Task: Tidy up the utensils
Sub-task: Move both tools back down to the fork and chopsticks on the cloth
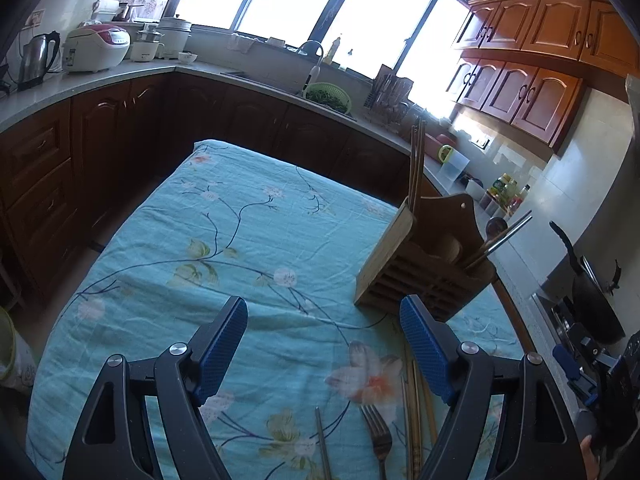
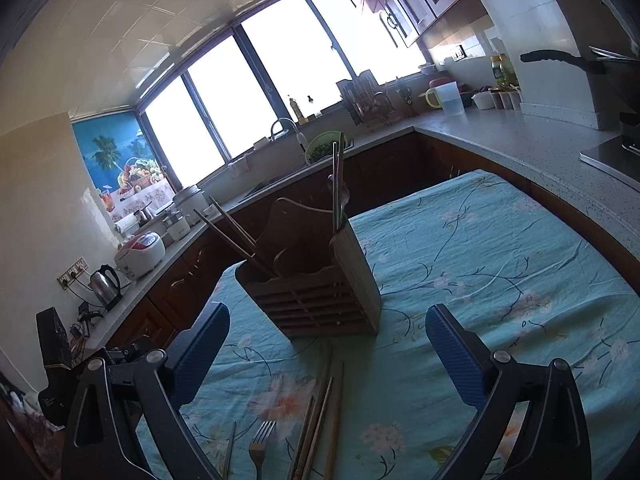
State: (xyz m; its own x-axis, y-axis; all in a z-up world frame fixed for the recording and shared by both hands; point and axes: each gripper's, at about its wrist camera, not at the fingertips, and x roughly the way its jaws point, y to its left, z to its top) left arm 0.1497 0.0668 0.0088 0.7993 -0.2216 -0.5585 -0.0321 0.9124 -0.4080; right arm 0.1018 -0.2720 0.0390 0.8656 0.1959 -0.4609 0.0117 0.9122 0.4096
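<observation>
- My left gripper [image 1: 324, 346] hangs over the table [image 1: 248, 216], jaws spread wide with nothing between them.
- My right gripper [image 2: 328, 354] is likewise wide open and empty, facing the wooden utensil holder [image 2: 320, 300].
- The holder stands upright on the floral cloth; a pair of chopsticks [image 2: 232, 230] leans out of one compartment, and a spoon and metal sticks [image 2: 338, 184] rise from another.
- Loose wooden chopsticks [image 2: 320, 412] lie flat on the cloth just in front of the holder, near my grippers.
- A fork [image 2: 260, 444] lies beside them, and a metal chopstick [image 1: 322, 444] lies next to the fork.
</observation>
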